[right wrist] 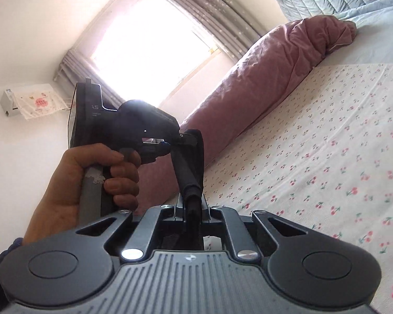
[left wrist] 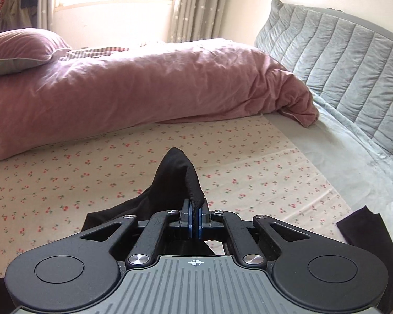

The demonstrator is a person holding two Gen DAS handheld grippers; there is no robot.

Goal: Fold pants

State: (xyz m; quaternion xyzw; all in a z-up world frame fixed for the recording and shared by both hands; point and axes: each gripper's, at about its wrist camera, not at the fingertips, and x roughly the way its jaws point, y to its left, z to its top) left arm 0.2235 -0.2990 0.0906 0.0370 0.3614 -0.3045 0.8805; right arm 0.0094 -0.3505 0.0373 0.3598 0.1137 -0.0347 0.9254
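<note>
The black pants (left wrist: 175, 180) hang above a cherry-print sheet (left wrist: 65, 172). My left gripper (left wrist: 195, 218) is shut on a ribbed edge of the pants, which bunches up in front of the blue pads. Another part of the pants (left wrist: 366, 233) shows at the lower right. In the right wrist view my right gripper (right wrist: 192, 208) is shut on a stretched band of the pants (right wrist: 190, 172). That band runs up to the left gripper (right wrist: 174, 141), held by a hand (right wrist: 91, 175) just ahead.
A pink duvet (left wrist: 144, 83) lies rolled along the far side of the bed, with a pink pillow (left wrist: 18, 47) at left. A grey quilted headboard cushion (left wrist: 340, 60) stands at right. A curtained window (right wrist: 149, 44) is behind.
</note>
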